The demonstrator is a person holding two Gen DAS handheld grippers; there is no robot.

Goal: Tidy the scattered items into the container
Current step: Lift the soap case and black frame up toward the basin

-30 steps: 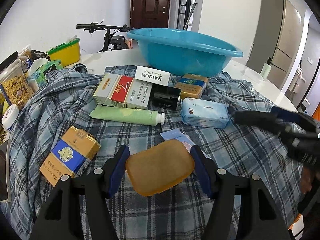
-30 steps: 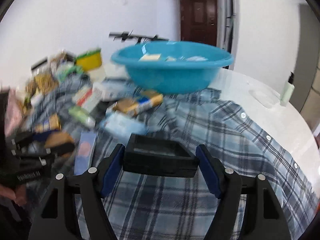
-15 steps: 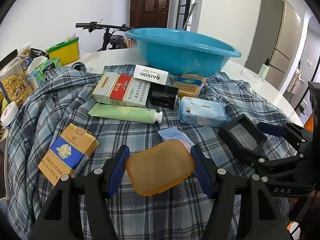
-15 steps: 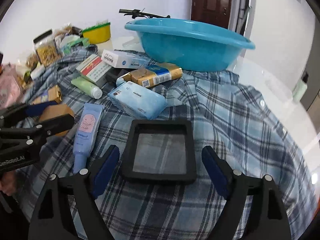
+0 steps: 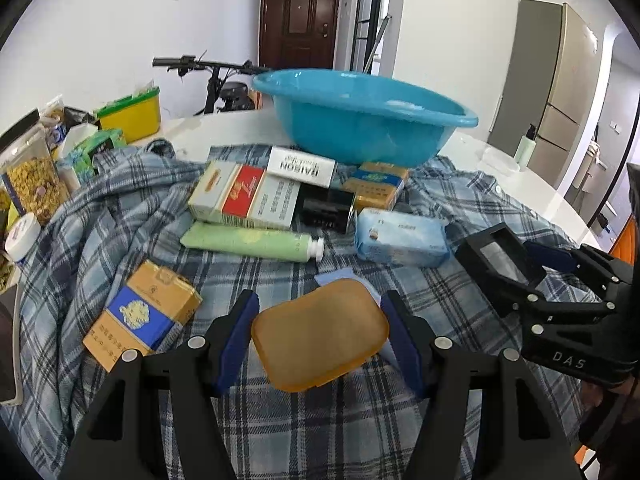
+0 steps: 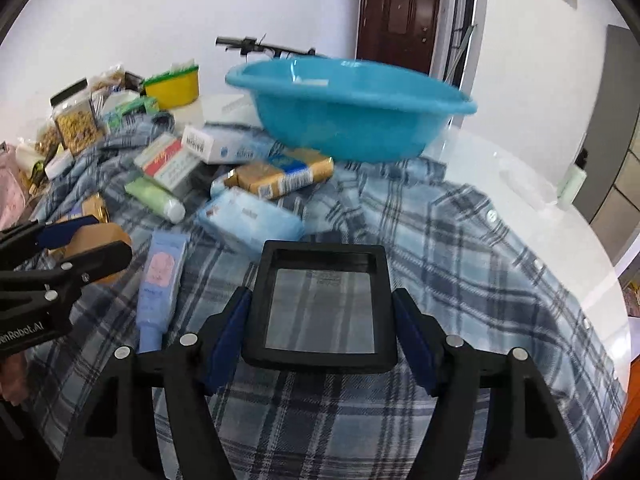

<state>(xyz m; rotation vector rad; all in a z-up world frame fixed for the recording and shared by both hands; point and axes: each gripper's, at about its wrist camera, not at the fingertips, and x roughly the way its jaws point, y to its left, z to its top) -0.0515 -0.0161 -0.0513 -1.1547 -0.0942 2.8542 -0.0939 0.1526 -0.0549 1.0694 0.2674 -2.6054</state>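
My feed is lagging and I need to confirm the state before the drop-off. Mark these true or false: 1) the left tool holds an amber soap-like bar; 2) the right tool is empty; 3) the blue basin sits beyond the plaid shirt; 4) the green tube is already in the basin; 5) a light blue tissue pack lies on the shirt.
1) True: the left tool is shut on the amber bar.
2) False: the right tool grips a black square frame.
3) True: the blue basin sits beyond the plaid shirt.
4) False: the green tube lies on the shirt.
5) True: the tissue pack lies there.
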